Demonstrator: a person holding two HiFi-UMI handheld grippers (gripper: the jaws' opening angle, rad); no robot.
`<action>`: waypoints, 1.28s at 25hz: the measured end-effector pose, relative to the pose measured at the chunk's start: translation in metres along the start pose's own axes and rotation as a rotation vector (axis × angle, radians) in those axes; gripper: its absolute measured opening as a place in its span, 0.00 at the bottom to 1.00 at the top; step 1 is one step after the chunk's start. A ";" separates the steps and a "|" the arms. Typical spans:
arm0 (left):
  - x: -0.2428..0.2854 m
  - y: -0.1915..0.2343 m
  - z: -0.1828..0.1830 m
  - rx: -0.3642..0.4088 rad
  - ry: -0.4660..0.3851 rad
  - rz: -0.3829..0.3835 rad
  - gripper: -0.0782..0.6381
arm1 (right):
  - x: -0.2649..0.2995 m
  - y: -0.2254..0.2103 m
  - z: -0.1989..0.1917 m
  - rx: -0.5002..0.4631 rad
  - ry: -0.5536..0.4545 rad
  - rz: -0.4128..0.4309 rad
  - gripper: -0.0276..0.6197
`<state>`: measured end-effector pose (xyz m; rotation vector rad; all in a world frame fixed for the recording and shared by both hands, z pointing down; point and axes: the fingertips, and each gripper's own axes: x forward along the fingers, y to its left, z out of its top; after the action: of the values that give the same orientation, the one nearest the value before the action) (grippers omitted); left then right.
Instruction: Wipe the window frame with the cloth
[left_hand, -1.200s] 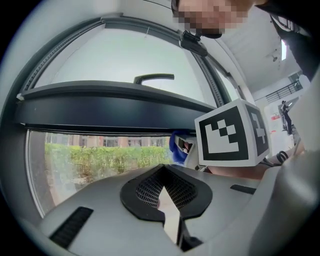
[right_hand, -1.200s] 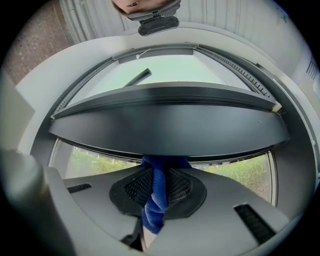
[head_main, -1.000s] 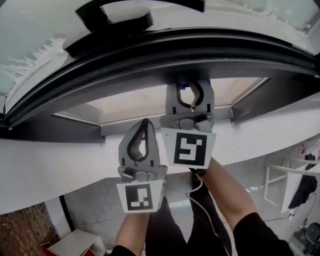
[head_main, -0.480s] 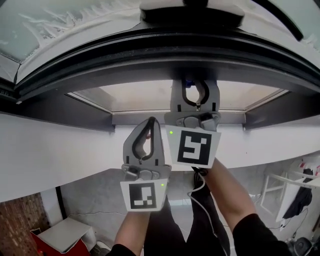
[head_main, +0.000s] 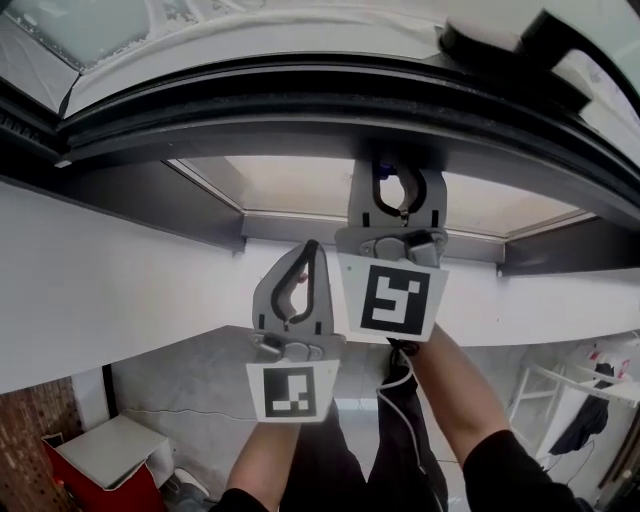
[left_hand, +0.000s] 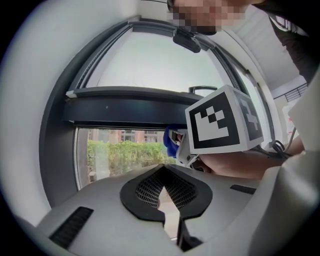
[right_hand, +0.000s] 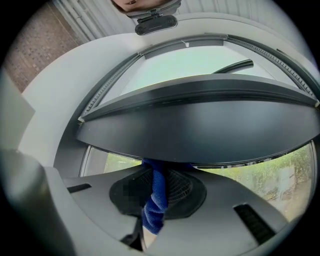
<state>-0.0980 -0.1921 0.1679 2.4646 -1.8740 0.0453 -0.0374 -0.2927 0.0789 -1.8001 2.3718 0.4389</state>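
A dark window frame bar (head_main: 300, 110) crosses the top of the head view. My right gripper (head_main: 397, 185) reaches up to its underside, shut on a blue cloth (head_main: 381, 170) that is pressed against the bar. In the right gripper view the cloth (right_hand: 156, 200) hangs between the jaws just below the bar (right_hand: 200, 120). My left gripper (head_main: 308, 250) is lower and to the left, shut with nothing in it. The left gripper view has its jaws (left_hand: 162, 175) meeting, with the cloth (left_hand: 170, 142) and the right gripper's marker cube (left_hand: 222, 120) ahead of them.
A black window handle (head_main: 500, 40) sits at the upper right. A white wall band (head_main: 120, 290) runs below the frame. On the floor below are a red box (head_main: 60, 465) on the left and a white rack (head_main: 560, 390) on the right. A cable (head_main: 395, 375) trails from the right gripper.
The view has swung: the black handle went from upper left to upper right. The right gripper with the cloth stays against the bar's underside, slightly further left. The left gripper stays shut beside it.
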 end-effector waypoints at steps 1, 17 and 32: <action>-0.001 0.006 0.001 0.003 -0.002 0.008 0.12 | 0.003 0.007 0.000 -0.001 0.002 0.009 0.08; -0.043 0.130 -0.004 0.018 0.035 0.152 0.12 | 0.048 0.130 0.007 0.043 -0.024 0.113 0.08; -0.059 0.192 -0.014 -0.003 0.043 0.317 0.12 | 0.086 0.236 0.016 0.038 -0.050 0.299 0.08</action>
<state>-0.2990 -0.1855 0.1829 2.1207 -2.2216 0.1045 -0.2887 -0.3086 0.0759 -1.4046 2.6019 0.4613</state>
